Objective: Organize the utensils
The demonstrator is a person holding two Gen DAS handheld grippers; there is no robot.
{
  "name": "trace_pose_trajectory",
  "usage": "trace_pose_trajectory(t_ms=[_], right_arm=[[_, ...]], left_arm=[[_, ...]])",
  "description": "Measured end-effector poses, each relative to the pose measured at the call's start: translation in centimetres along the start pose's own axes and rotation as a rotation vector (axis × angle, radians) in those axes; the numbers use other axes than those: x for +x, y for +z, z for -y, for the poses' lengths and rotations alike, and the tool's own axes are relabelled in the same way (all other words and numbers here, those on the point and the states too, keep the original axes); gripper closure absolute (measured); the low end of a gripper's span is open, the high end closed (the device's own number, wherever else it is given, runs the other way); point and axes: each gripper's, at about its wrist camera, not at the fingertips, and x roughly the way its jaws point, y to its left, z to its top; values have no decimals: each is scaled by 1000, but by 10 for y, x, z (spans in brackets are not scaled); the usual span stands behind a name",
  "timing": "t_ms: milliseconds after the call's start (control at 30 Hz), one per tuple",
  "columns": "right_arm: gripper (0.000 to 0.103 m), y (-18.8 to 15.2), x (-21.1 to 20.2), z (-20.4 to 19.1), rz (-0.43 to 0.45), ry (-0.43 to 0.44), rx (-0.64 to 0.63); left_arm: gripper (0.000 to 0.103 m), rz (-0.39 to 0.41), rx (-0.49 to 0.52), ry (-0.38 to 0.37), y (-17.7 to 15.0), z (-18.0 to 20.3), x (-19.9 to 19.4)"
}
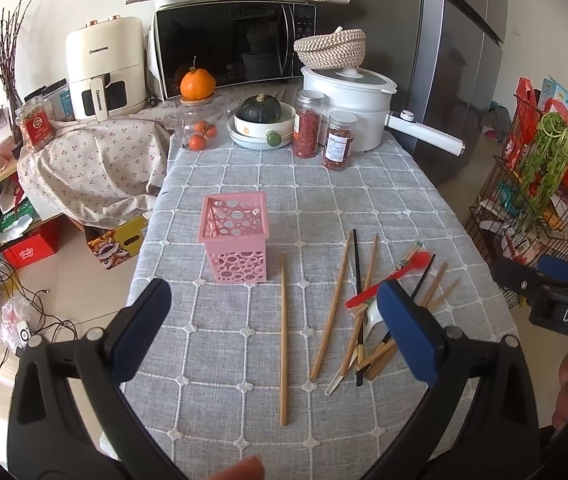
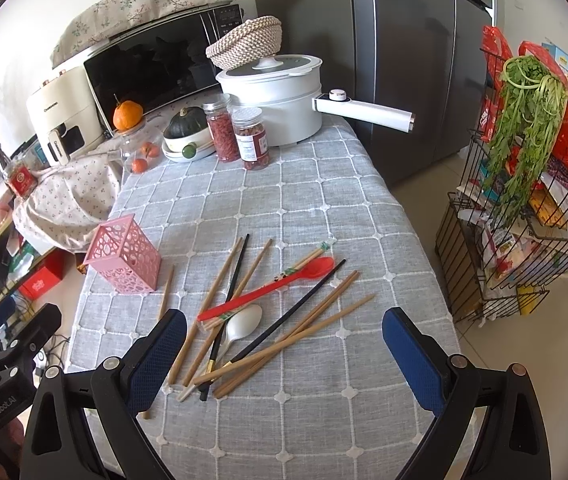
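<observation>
A pink perforated utensil holder (image 1: 236,236) (image 2: 124,256) stands upright and empty on the grey checked tablecloth. A single wooden chopstick (image 1: 283,340) lies just right of it. A loose pile of wooden and black chopsticks (image 2: 268,328) (image 1: 359,312), a red spoon (image 2: 276,286) (image 1: 387,280) and a white spoon (image 2: 240,326) lies further right. My left gripper (image 1: 280,320) is open and empty, above the single chopstick. My right gripper (image 2: 284,344) is open and empty, above the pile.
At the table's far end stand a white pot (image 2: 280,96), two jars (image 2: 240,136), a bowl with a squash (image 1: 262,122), a glass jar (image 1: 198,128) and a microwave (image 1: 232,44). A wire rack (image 2: 523,208) stands right of the table. The right table edge (image 2: 423,240) drops to the floor.
</observation>
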Motion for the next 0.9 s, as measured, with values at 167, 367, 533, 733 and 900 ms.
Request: trace_pose_trajectory(t_ms=[167,367,533,733,900], right_arm=[[3,13,3,8,9,-11,3],[3,27,23,27,-53,-18,32],[3,33,49,46,-121,-38,56],[3,33,79,71,-223,-33,116],[4,24,104,87,-322,-12,164]], left_arm=[[1,9,26,-44,5,7,4],[1,-146,121,-153,17,30,39],[2,-264,217,-222,26,58,79],[40,-369,154,-306,29,64,137],[64,-462,79,-322,20,64,186]])
